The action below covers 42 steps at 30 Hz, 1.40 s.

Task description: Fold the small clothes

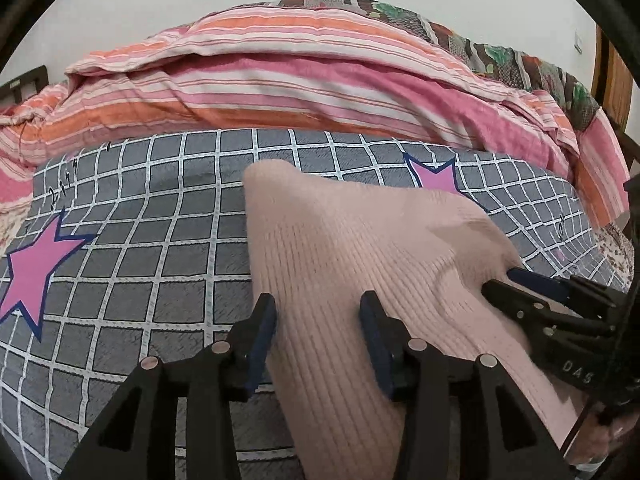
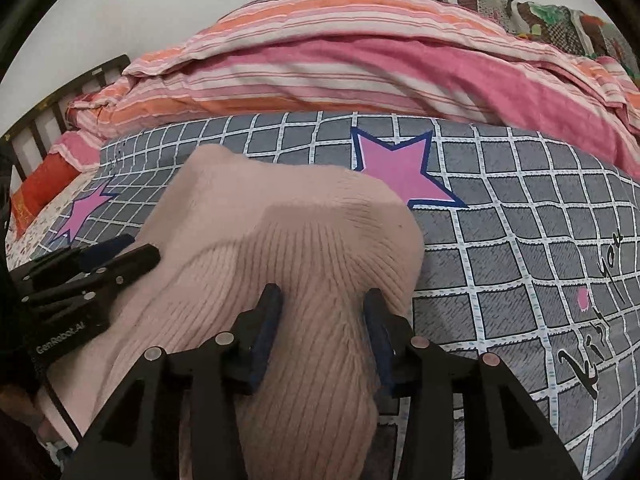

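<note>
A pale pink ribbed knit garment [image 1: 340, 248] lies on the grey checked bed cover [image 1: 160, 200]; it also shows in the right wrist view [image 2: 288, 232]. My left gripper [image 1: 318, 320] is open, its jaws astride the garment's near left edge. My right gripper [image 2: 323, 312] is open with a raised fold of the knit between its jaws. In the left wrist view the right gripper [image 1: 516, 280] reaches in from the right, touching the garment's right side. In the right wrist view the left gripper [image 2: 128, 254] sits at the garment's left side.
A rolled pink and orange striped quilt [image 1: 300, 76] lies along the back of the bed, with a patterned blanket [image 1: 480, 48] behind it. Pink stars [image 2: 400, 168] mark the cover [image 2: 520, 220]. A dark slatted headboard [image 2: 60, 120] stands far left.
</note>
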Each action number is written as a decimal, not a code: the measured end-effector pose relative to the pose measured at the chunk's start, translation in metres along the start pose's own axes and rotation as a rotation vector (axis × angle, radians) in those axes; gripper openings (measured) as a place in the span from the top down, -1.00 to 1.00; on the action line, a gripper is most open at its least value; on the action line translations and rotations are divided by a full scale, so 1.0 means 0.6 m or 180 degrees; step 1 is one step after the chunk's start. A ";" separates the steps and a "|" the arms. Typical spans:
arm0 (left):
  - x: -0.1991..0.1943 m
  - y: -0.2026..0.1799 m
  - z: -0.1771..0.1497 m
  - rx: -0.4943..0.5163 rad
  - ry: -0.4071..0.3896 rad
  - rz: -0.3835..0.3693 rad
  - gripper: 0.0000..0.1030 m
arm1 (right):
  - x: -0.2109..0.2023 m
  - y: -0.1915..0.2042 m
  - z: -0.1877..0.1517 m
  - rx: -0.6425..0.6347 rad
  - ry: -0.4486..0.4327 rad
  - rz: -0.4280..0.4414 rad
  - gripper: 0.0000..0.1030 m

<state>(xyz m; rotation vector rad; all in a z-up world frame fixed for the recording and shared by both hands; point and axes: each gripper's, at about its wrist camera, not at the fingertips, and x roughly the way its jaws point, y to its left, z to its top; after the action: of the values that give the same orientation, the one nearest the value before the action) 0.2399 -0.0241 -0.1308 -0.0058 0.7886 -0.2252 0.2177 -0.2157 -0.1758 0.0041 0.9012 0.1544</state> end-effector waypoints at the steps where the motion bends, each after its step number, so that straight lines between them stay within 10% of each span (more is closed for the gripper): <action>1: 0.000 -0.001 0.000 0.0006 -0.0006 0.0010 0.14 | 0.004 0.006 0.005 -0.0015 -0.0008 -0.0025 0.20; 42: -0.001 -0.007 -0.001 -0.0020 -0.0044 0.0042 0.14 | -0.004 0.011 -0.003 0.0066 -0.0158 0.0010 0.19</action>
<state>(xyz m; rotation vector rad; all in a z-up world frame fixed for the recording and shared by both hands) 0.2385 -0.0280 -0.1306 -0.0082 0.7754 -0.2101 0.2136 -0.2097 -0.1746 0.0285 0.8532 0.1474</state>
